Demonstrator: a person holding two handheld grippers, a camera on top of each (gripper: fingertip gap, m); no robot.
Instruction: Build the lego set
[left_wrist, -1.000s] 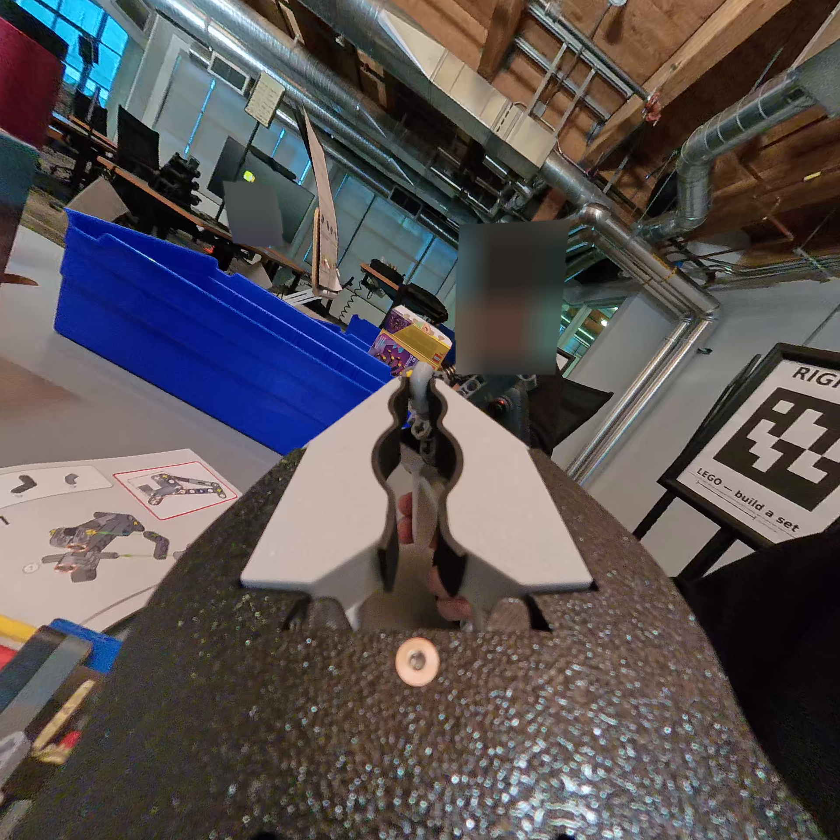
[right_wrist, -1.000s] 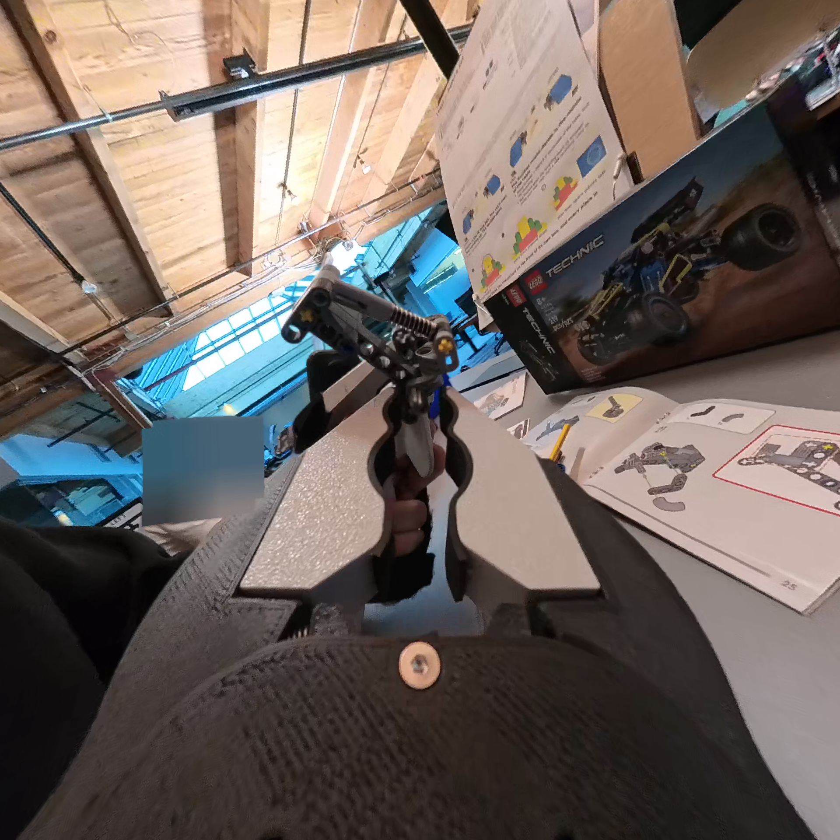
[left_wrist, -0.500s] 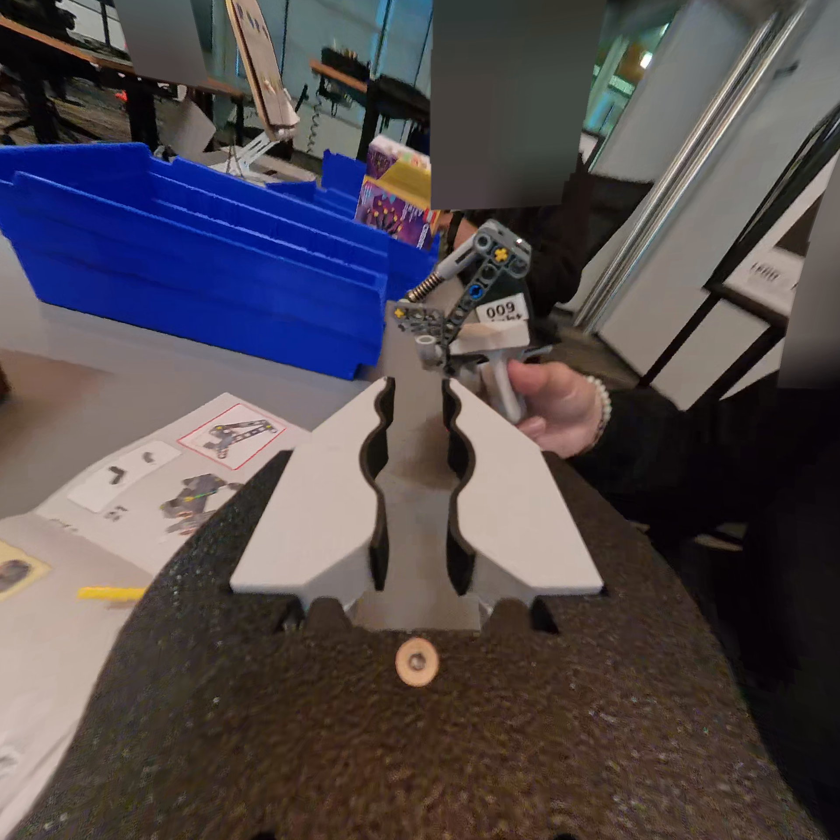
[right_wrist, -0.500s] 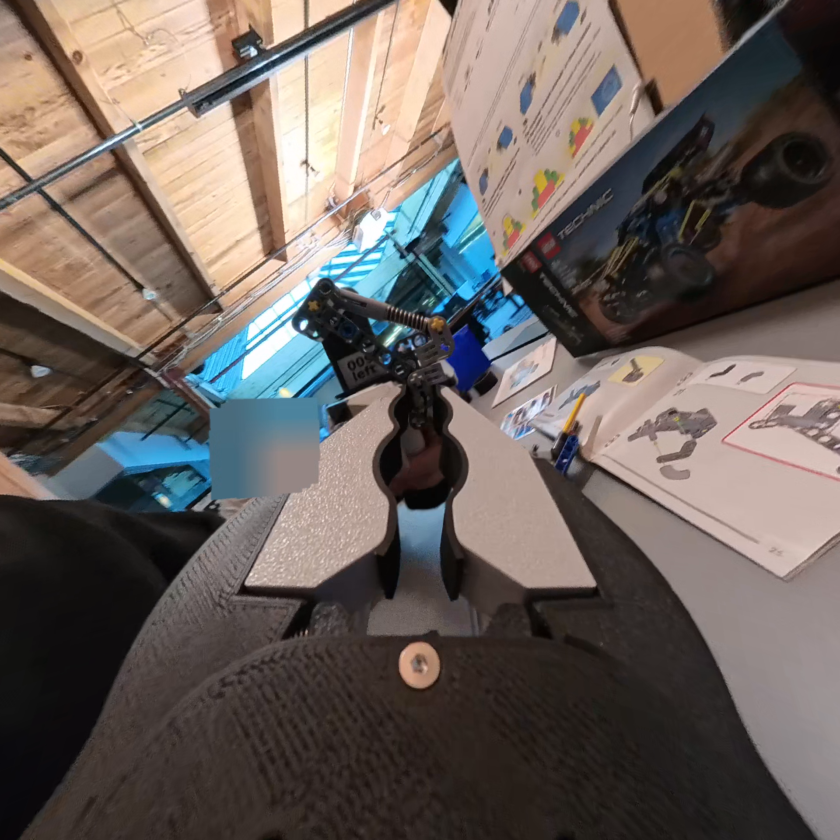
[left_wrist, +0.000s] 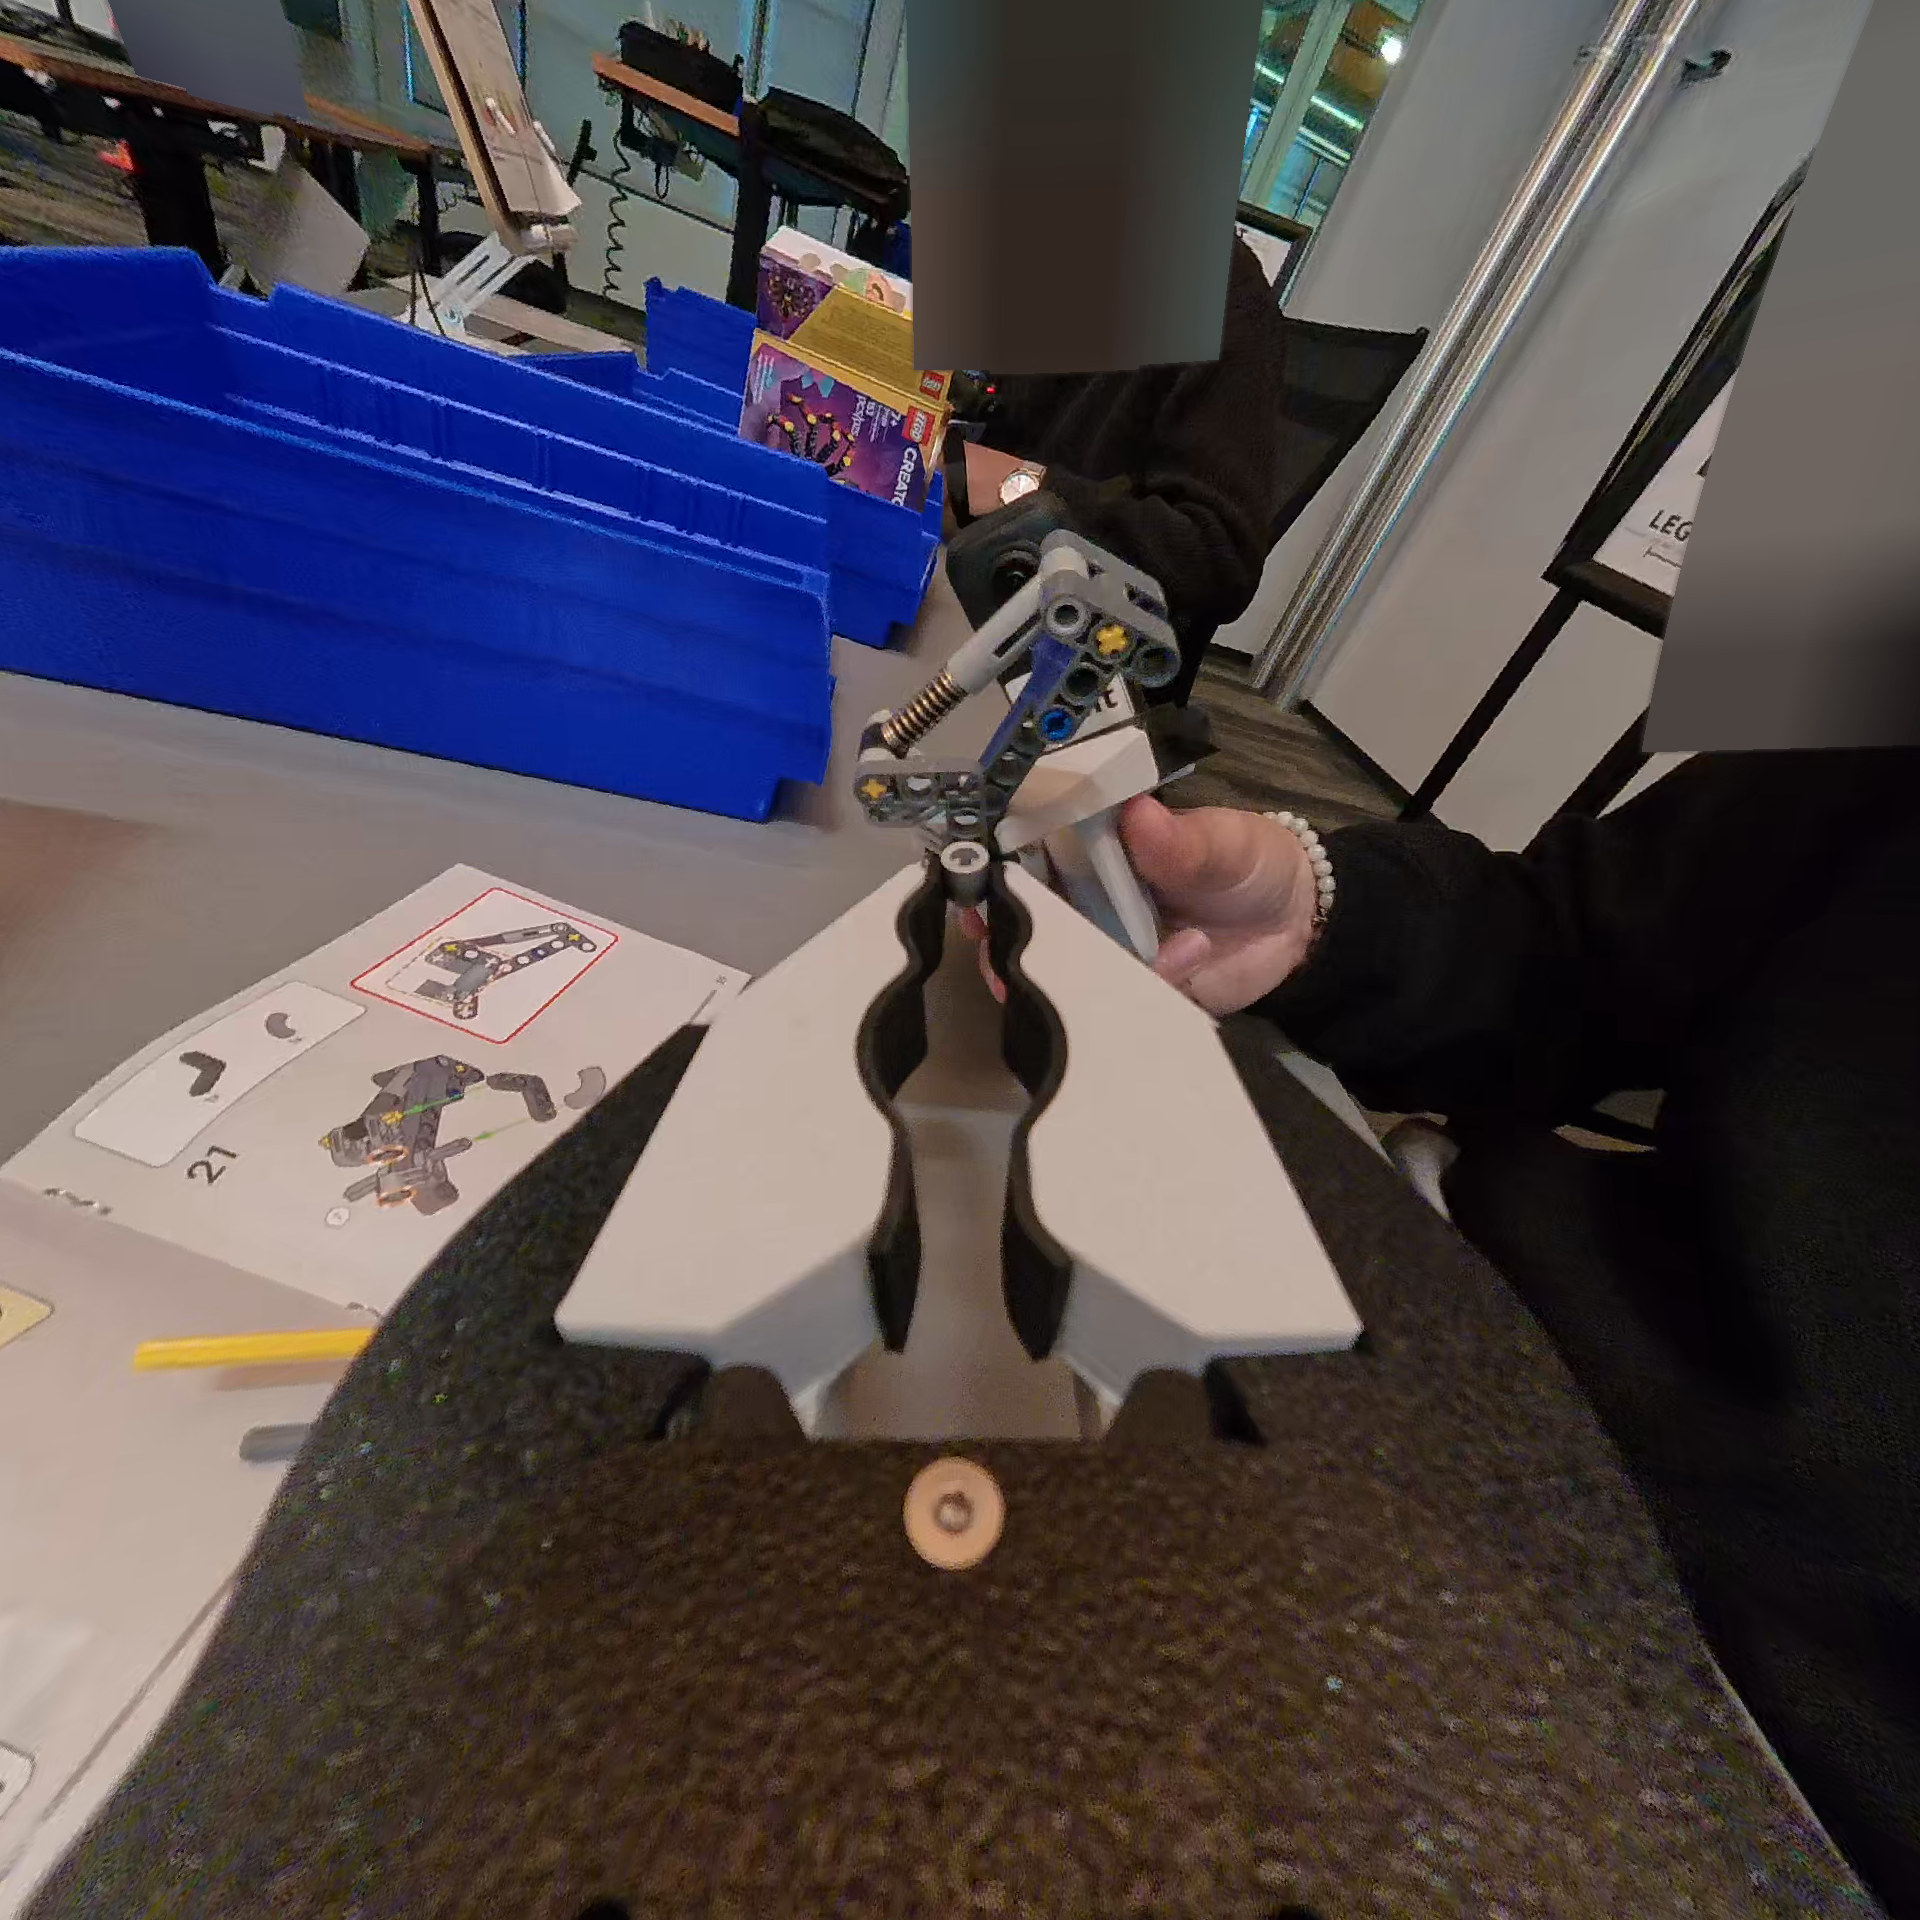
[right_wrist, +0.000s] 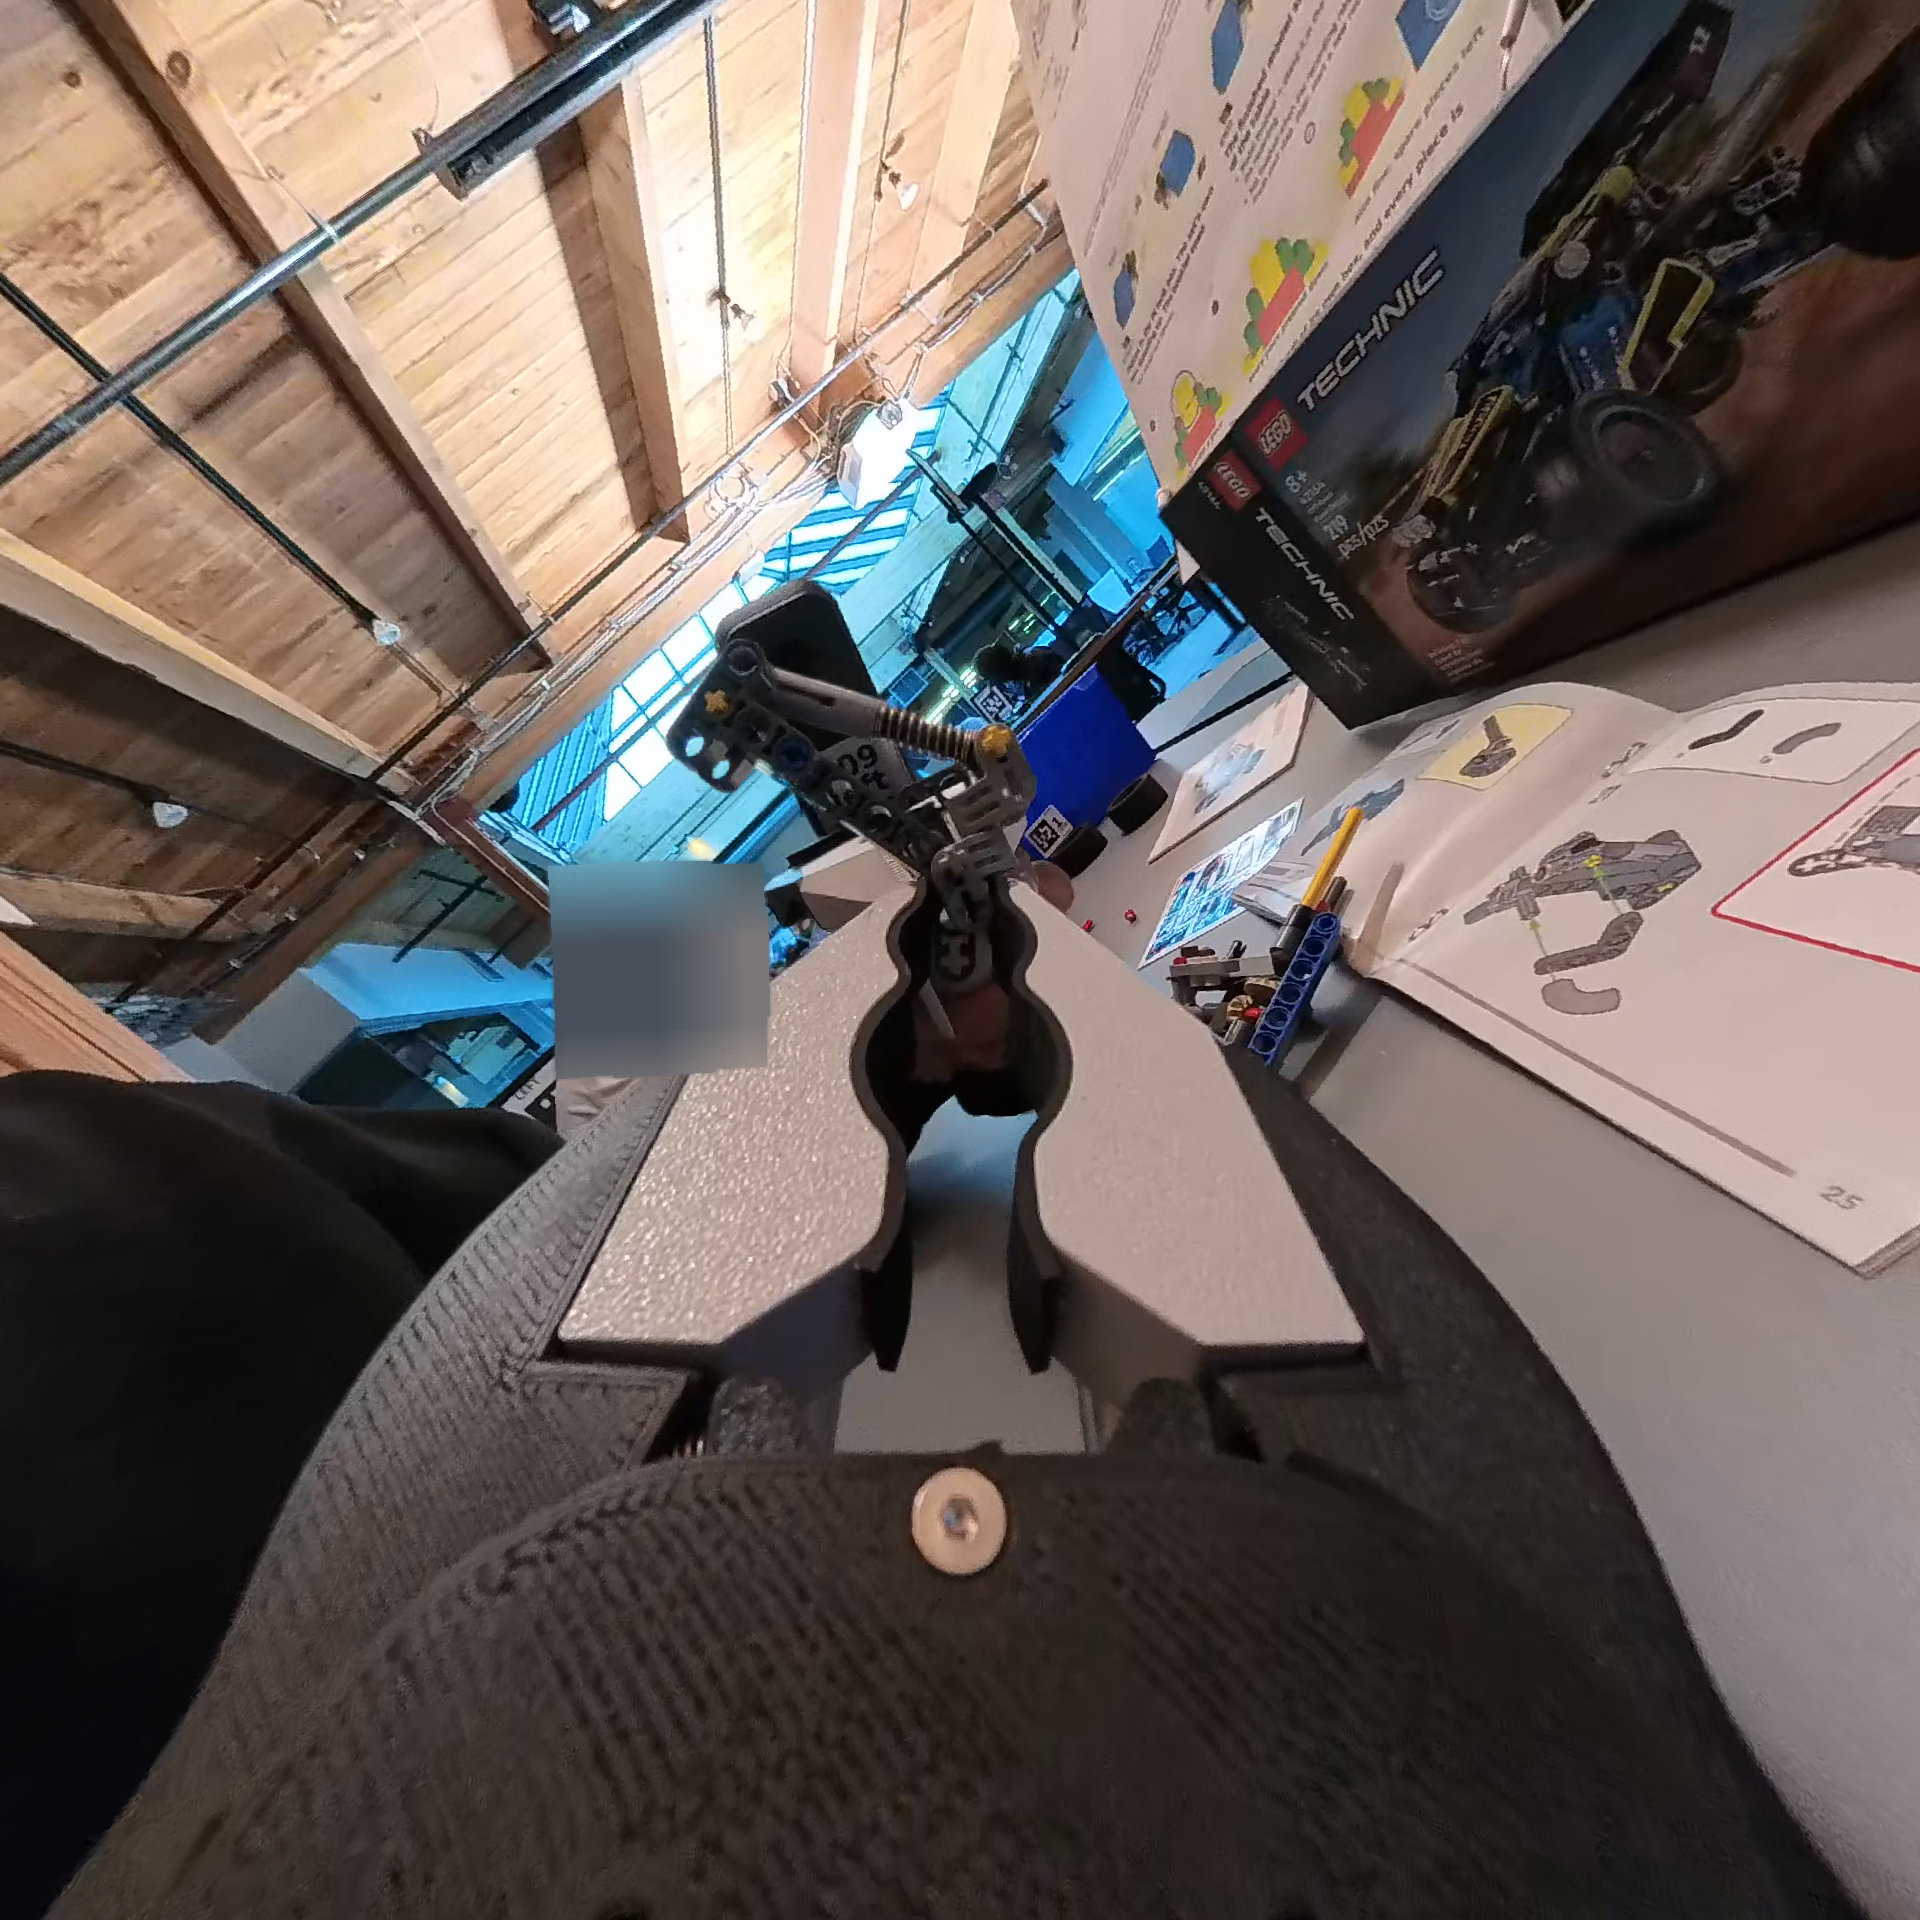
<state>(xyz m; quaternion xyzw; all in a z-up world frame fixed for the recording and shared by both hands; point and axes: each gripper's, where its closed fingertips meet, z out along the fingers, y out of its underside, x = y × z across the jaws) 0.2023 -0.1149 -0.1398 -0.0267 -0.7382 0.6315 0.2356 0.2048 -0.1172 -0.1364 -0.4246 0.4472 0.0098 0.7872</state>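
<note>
2 grippers, left (left_wrist: 964, 894) and right (right_wrist: 961, 914), pinch 1 assembly (left_wrist: 1013, 707) (grey).

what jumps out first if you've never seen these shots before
The small grey lego assembly with a coiled spring, held in the air at the tips of the right tool, with the left tool close under it. Next, the open manual on the table, and the blue bins behind it.

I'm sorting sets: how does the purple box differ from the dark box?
The purple box stands among the blue bins; the dark box stands on the grey table. The purple box has a yellow panel; the dark box pictures a buggy. Both are printed set boxes.
</note>
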